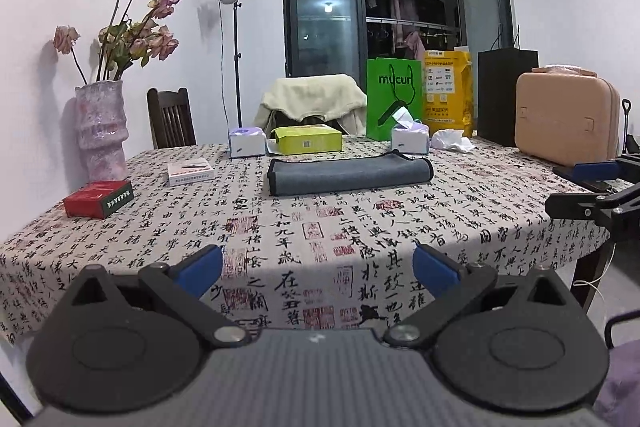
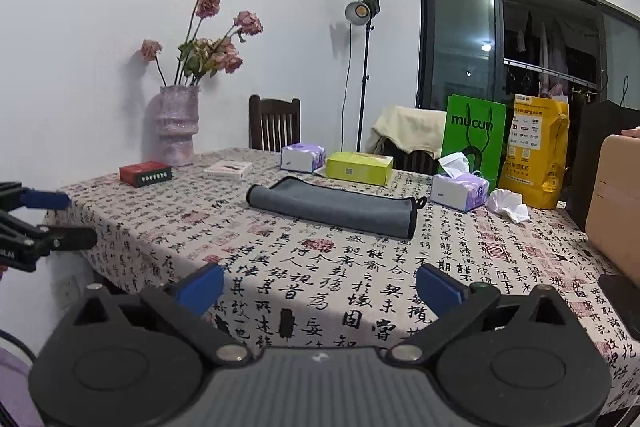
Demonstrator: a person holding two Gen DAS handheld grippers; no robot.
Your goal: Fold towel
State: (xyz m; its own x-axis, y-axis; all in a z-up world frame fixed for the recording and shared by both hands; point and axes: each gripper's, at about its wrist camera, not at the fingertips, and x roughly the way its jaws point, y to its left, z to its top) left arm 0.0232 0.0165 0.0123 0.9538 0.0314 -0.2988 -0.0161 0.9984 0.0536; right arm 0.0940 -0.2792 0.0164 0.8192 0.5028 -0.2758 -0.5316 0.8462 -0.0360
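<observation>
Grey towel [image 1: 350, 175] lies mid-table on the calligraphy-print tablecloth [image 1: 320, 239], already doubled into a long strip, rounded fold at each end. Left gripper [image 1: 318, 265] and right gripper [image 2: 320, 285] both hover near the table's front edge, well short of the towel, jaws spread wide, holding nothing. Looks like the gap between folds, or the task is nearly done. If another fold is wanted, next move needs both tongs to reach forward, pinch the strip's two corners at one end and carry them over to the other end
</observation>
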